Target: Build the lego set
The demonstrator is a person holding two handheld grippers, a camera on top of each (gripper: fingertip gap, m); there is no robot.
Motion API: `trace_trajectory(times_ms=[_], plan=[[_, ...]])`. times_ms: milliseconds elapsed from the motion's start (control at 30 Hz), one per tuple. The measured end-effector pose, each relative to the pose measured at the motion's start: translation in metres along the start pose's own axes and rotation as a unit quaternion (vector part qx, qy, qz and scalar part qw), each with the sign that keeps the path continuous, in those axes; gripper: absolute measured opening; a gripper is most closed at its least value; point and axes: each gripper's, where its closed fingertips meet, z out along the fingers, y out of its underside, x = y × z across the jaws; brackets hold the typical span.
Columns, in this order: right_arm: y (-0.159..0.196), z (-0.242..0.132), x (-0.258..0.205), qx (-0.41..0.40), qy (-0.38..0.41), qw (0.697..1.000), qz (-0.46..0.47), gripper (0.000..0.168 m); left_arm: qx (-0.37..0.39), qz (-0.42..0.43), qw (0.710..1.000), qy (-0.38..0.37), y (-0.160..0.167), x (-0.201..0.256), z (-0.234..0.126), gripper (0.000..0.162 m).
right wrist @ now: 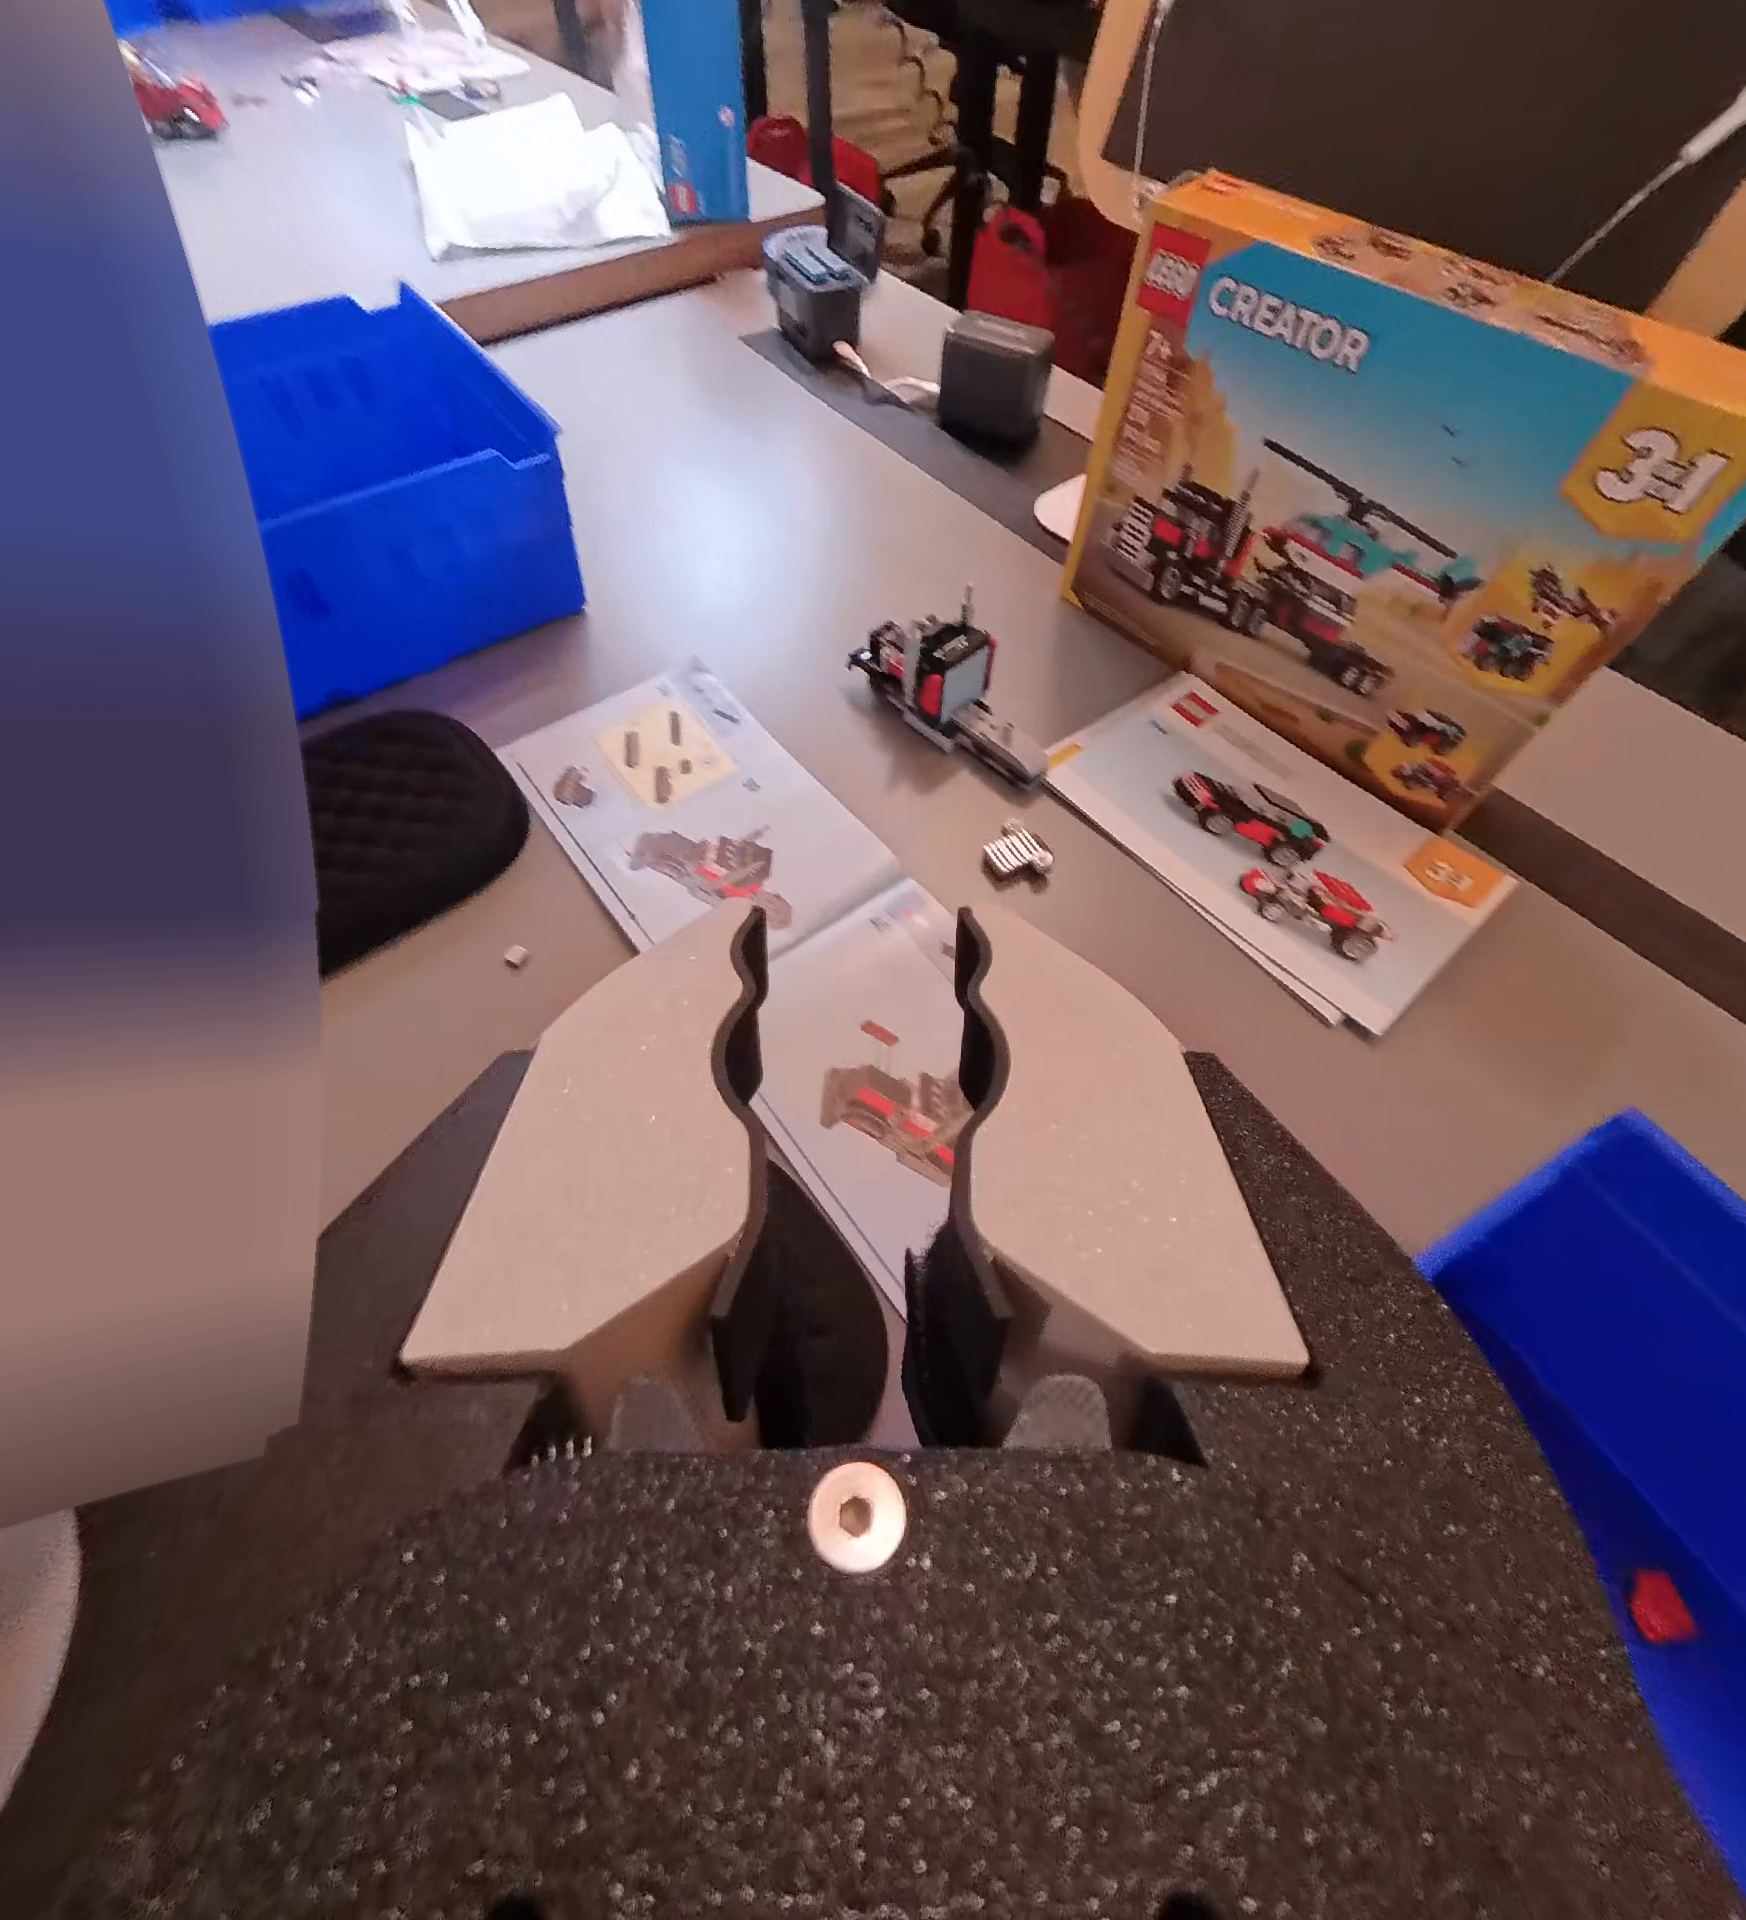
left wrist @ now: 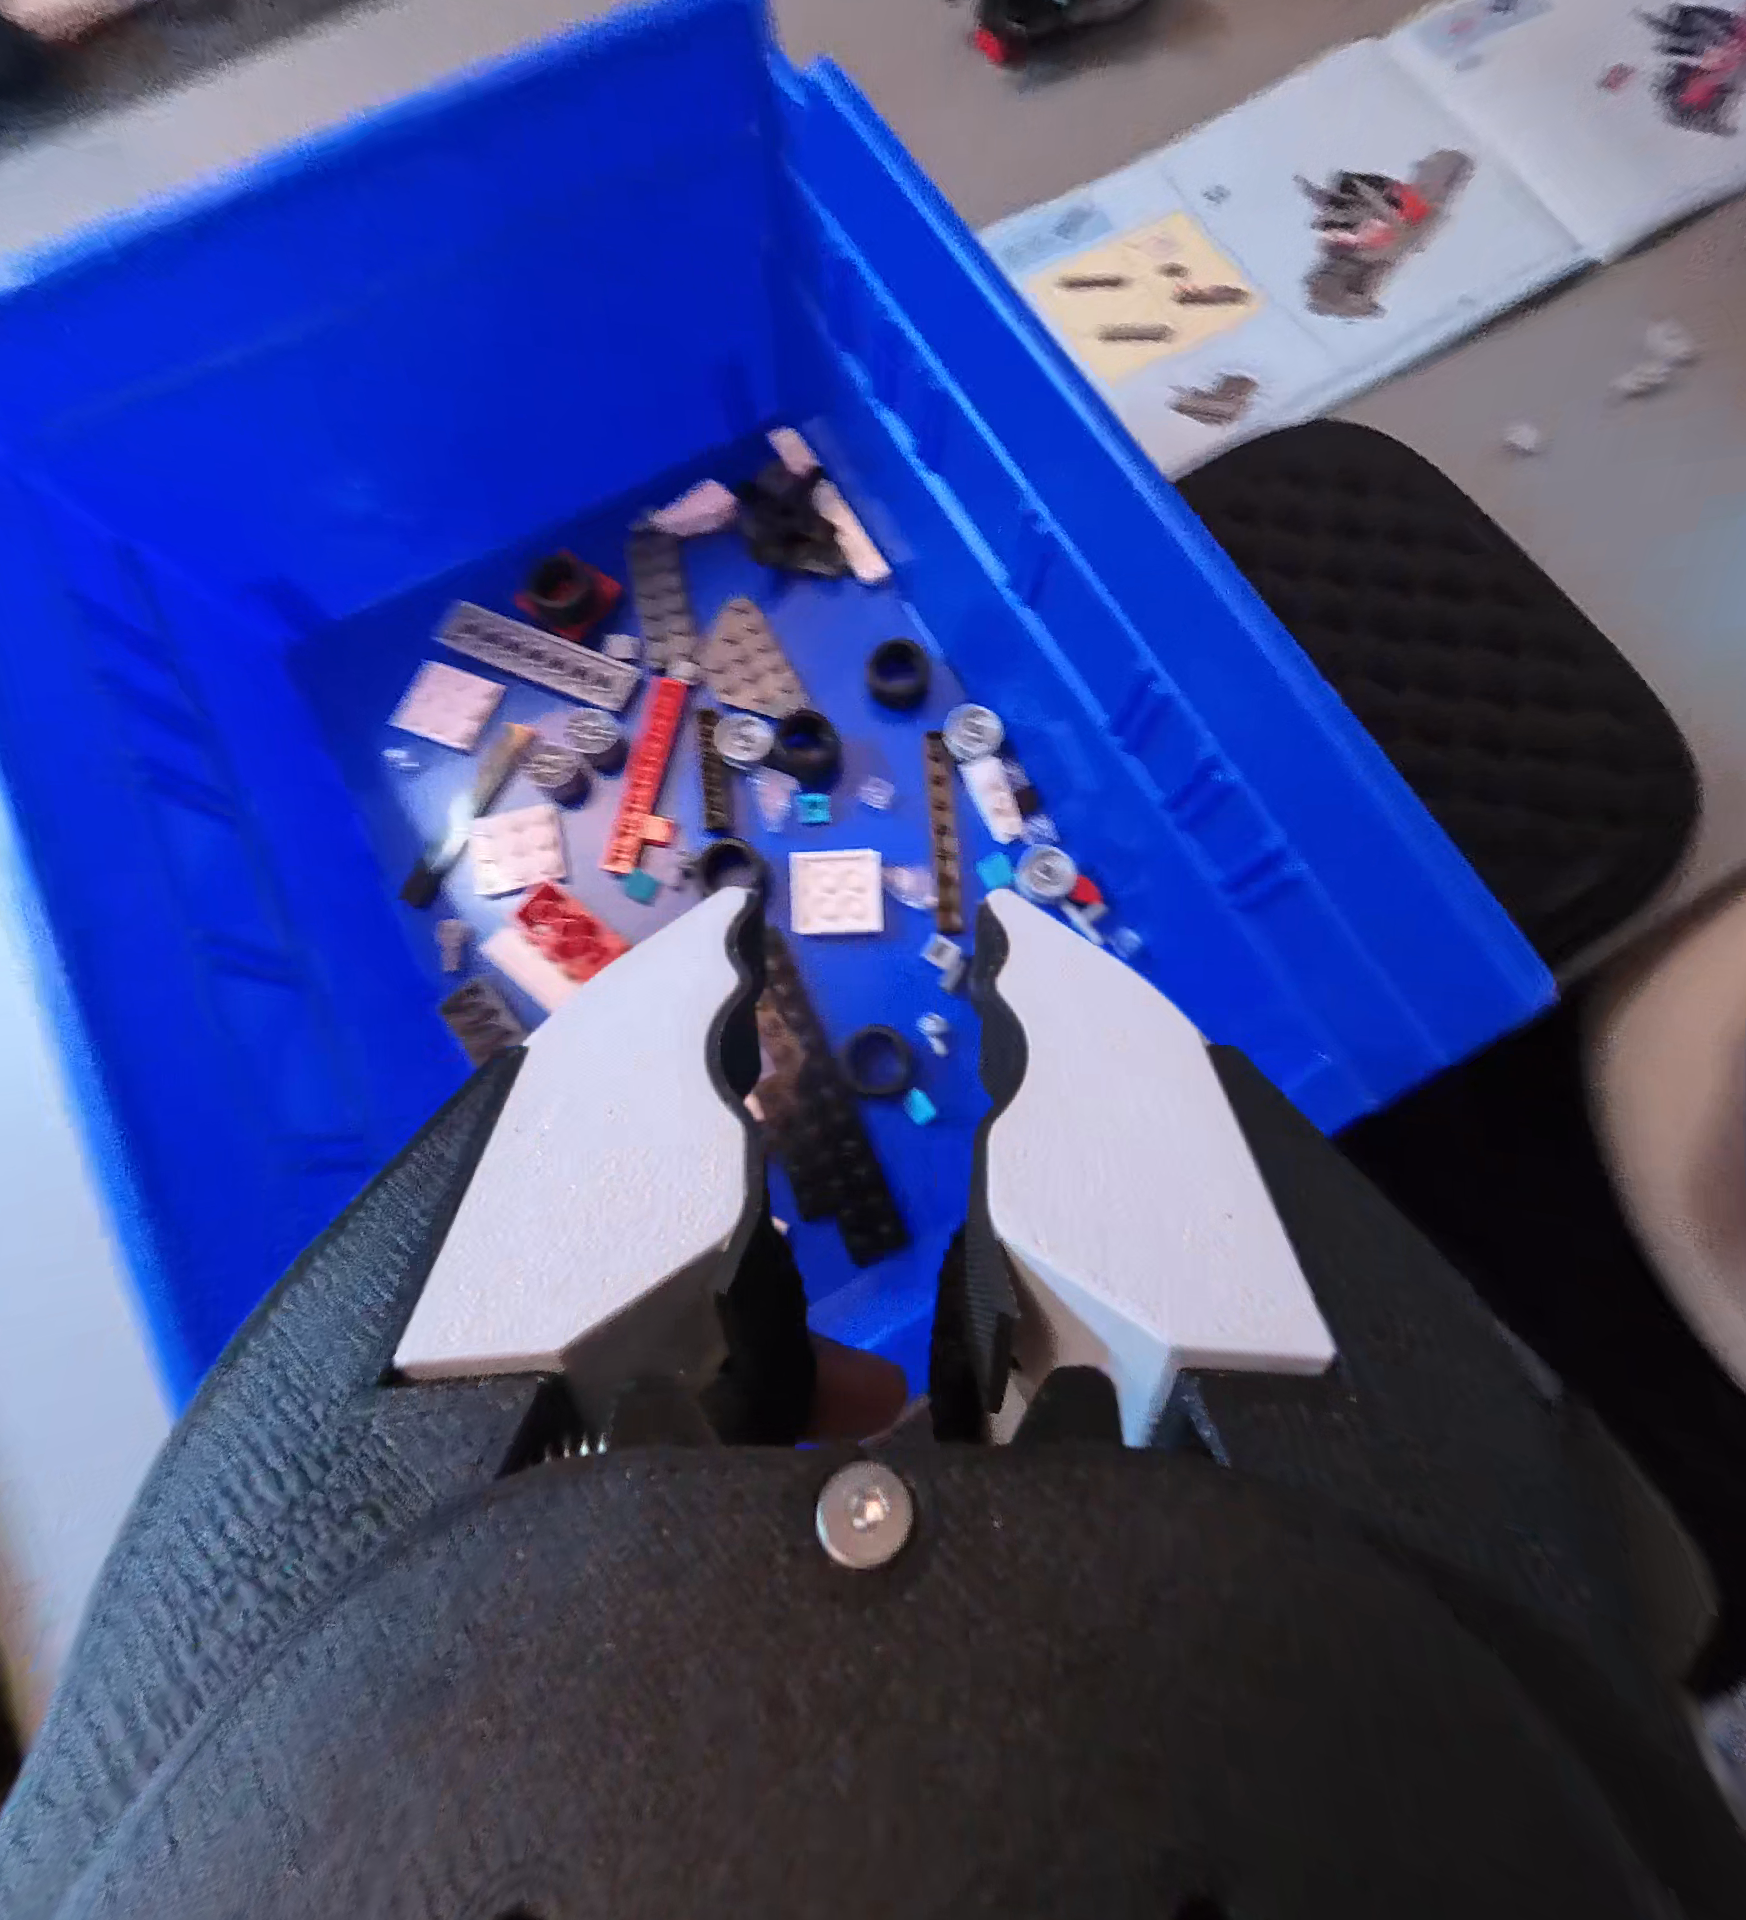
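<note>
Now the left gripper (left wrist: 869, 914) hangs with jaws apart and empty over the blue bin (left wrist: 536, 343), where loose lego pieces (left wrist: 703, 769) lie jumbled. Further right, the right gripper (right wrist: 861, 930) — also spread, holding nothing — hovers above the open instruction booklet (right wrist: 703, 821) on the worktop (right wrist: 744, 499), with the half-built truck (right wrist: 936, 681) beyond. Risk, as I judge it: the pieces overlap, so closing could pinch two at once — or flick a small one away.

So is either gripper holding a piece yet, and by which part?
Nothing is held. The left gripper is open over the blue bin of loose pieces; the right gripper is open above the instruction booklet.
</note>
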Motion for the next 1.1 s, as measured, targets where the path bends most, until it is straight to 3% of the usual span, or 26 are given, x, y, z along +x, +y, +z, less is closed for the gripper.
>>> trace_trajectory(times_ms=[100, 267, 467, 667, 867, 1000, 1100], plan=[[-0.008, 0.003, -0.007, 0.011, -0.021, 1.000, 0.007, 0.034, -0.023, 0.020, 0.998, 0.047, 0.017, 0.017, 0.004, 0.040], [-0.010, 0.010, -0.009, 0.000, -0.018, 1.000, 0.004, 0.034, -0.027, 0.041, 0.997, 0.060, 0.031, 0.024, 0.002, 0.040], [-0.010, 0.024, -0.011, -0.012, -0.025, 1.000, -0.004, 0.035, -0.011, -0.073, 0.995, -0.064, 0.047, -0.015, -0.023, 0.041], [-0.011, 0.035, -0.010, -0.011, -0.041, 0.999, -0.004, 0.035, 0.002, -0.125, 0.987, -0.105, 0.060, -0.024, -0.042, 0.043], [-0.009, 0.034, -0.011, -0.007, -0.043, 0.999, -0.007, 0.035, -0.005, -0.139, 0.988, -0.069, 0.057, -0.016, -0.034, 0.059], [-0.005, 0.032, -0.009, -0.005, -0.040, 0.999, -0.002, 0.035, -0.023, -0.133, 0.990, -0.050, 0.054, -0.011, -0.022, 0.084], [-0.005, 0.030, -0.008, -0.001, -0.039, 0.999, 0.000, 0.035, -0.039, -0.114, 0.992, -0.042, 0.052, -0.008, -0.015, 0.087]])
